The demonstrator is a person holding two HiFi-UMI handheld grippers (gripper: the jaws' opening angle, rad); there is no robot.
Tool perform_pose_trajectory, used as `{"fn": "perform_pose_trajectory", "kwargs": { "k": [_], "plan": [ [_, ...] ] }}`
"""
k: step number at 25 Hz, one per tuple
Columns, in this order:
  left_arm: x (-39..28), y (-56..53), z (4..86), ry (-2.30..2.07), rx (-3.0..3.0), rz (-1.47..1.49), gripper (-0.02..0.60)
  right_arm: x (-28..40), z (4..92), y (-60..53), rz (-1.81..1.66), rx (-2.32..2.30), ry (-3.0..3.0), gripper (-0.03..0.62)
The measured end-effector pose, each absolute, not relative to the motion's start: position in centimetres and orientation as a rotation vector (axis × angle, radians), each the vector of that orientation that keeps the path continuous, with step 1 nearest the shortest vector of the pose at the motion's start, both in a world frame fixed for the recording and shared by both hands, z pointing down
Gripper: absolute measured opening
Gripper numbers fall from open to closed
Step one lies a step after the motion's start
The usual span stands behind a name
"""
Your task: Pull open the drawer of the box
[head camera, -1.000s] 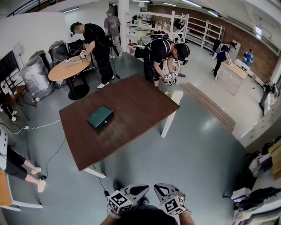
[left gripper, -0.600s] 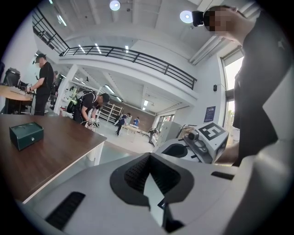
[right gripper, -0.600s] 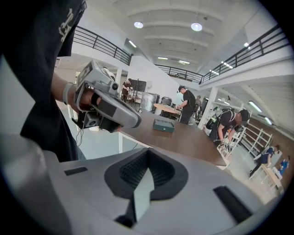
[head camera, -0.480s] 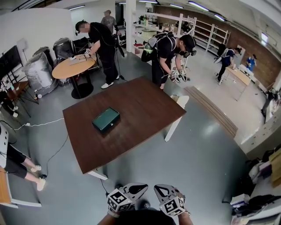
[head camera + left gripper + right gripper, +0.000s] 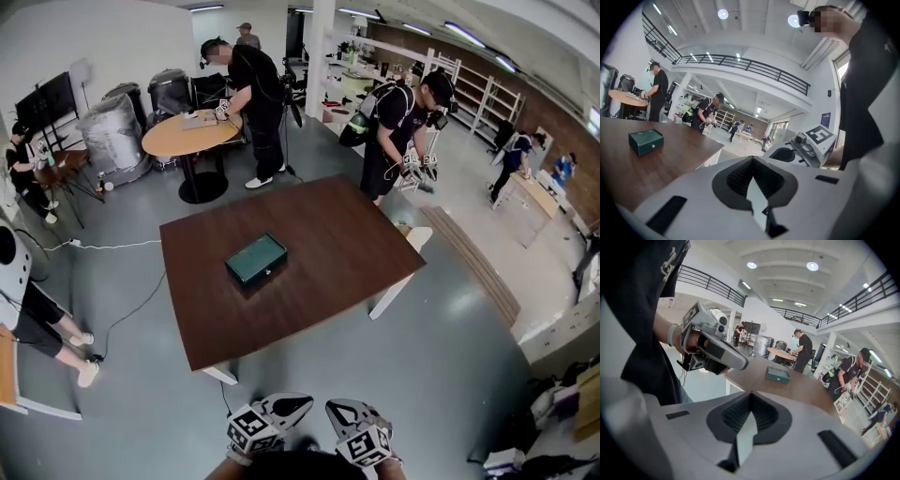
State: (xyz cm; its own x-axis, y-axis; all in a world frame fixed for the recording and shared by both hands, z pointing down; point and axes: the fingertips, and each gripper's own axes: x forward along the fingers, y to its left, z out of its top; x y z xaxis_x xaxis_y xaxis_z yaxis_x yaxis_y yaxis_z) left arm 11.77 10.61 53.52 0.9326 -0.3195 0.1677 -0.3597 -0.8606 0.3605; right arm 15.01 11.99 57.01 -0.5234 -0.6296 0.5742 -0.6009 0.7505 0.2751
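Observation:
The box (image 5: 255,260) is dark green and flat, lying closed near the middle of the brown table (image 5: 328,225). It also shows small in the left gripper view, box (image 5: 646,142), and in the right gripper view, box (image 5: 778,375). My left gripper (image 5: 302,404) and right gripper (image 5: 334,406) are held close to my body at the bottom of the head view, over the floor and well short of the table. Both stand side by side, far from the box. The left gripper (image 5: 752,160) and the right gripper (image 5: 750,394) have their jaw tips together with nothing between them.
Grey floor lies between me and the table's near edge. A cable (image 5: 122,323) runs across the floor at the left. A person (image 5: 398,127) stands at the table's far corner, another person (image 5: 253,103) at a round wooden table (image 5: 187,136) behind. A seated person's legs (image 5: 42,323) are at the far left.
The head view has swung: the table and box now sit further right and a little lower in the picture. Both grippers stay in the same place, held shut.

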Motion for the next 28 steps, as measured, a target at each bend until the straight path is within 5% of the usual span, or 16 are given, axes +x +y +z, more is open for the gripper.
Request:
{"fn": "perform_pose_trajectory", "kwargs": {
  "k": [28],
  "plan": [
    [2.7, 2.6, 54.6, -0.624, 2.660, 0.104, 0.006, 5.4, 58.7, 4.7, -0.133, 0.735, -2.307, -0.012]
  ]
}}
